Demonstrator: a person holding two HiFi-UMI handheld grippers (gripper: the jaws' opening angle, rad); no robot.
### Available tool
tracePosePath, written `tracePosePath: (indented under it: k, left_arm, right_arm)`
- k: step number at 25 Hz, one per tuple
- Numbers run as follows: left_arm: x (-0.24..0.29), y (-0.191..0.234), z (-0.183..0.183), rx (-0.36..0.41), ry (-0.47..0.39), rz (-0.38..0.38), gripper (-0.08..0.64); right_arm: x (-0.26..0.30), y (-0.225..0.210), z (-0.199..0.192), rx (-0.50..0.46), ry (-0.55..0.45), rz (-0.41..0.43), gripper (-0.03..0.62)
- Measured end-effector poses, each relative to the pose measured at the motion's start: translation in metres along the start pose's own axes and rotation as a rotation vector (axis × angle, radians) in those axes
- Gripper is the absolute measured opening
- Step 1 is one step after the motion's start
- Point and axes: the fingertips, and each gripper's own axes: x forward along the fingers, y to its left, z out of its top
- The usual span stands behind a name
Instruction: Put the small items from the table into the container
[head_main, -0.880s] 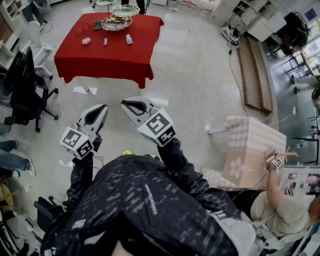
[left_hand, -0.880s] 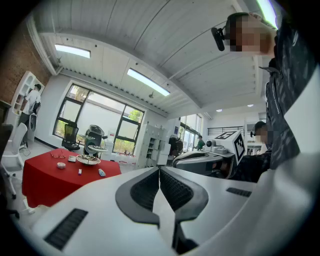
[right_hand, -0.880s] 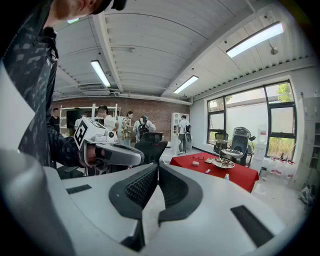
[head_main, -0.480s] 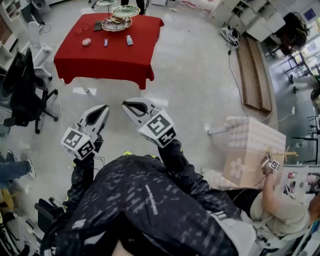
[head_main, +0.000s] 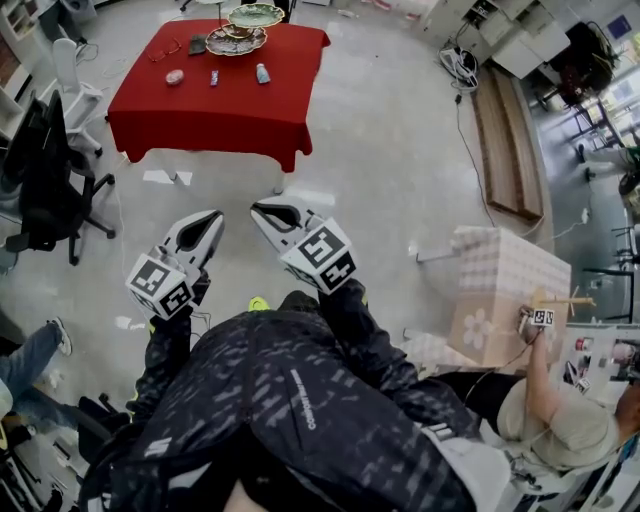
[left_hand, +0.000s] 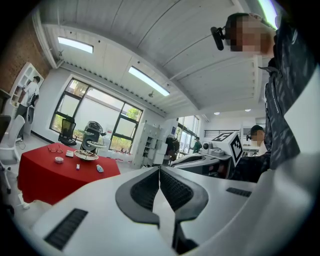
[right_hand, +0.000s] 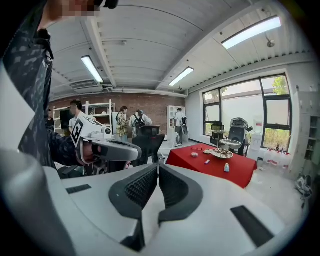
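A red-clothed table (head_main: 215, 110) stands far ahead across the floor. On it is a tiered dish stand (head_main: 245, 28), the container, with small items in front of it: a pink round piece (head_main: 174, 77), a small blue piece (head_main: 214, 77), a pale blue tube (head_main: 262, 73) and glasses (head_main: 163, 50). My left gripper (head_main: 208, 220) and right gripper (head_main: 265, 210) are held side by side in front of my body, well short of the table. Both are shut with nothing between the jaws. The table (left_hand: 50, 175) (right_hand: 220, 167) shows small in both gripper views.
A black office chair (head_main: 45, 170) and a white chair (head_main: 75, 85) stand left of the table. A pink patterned box (head_main: 505, 295) and a seated person (head_main: 560, 420) are at the right. A wooden bench (head_main: 510, 150) lies along the right side, with open floor between me and the table.
Both grippers have edged slightly up and right in the head view and stay shut. A bystander's legs at the left edge have moved down the picture.
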Motion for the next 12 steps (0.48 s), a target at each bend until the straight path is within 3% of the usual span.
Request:
tracePosePath:
  k: [12]
  left_arm:
    - [-0.006,0.017,-0.008,-0.005,0.018,0.024,0.012]
  right_arm:
    - [0.022,-0.006,-0.012,-0.038,0.064,-0.027,0.023]
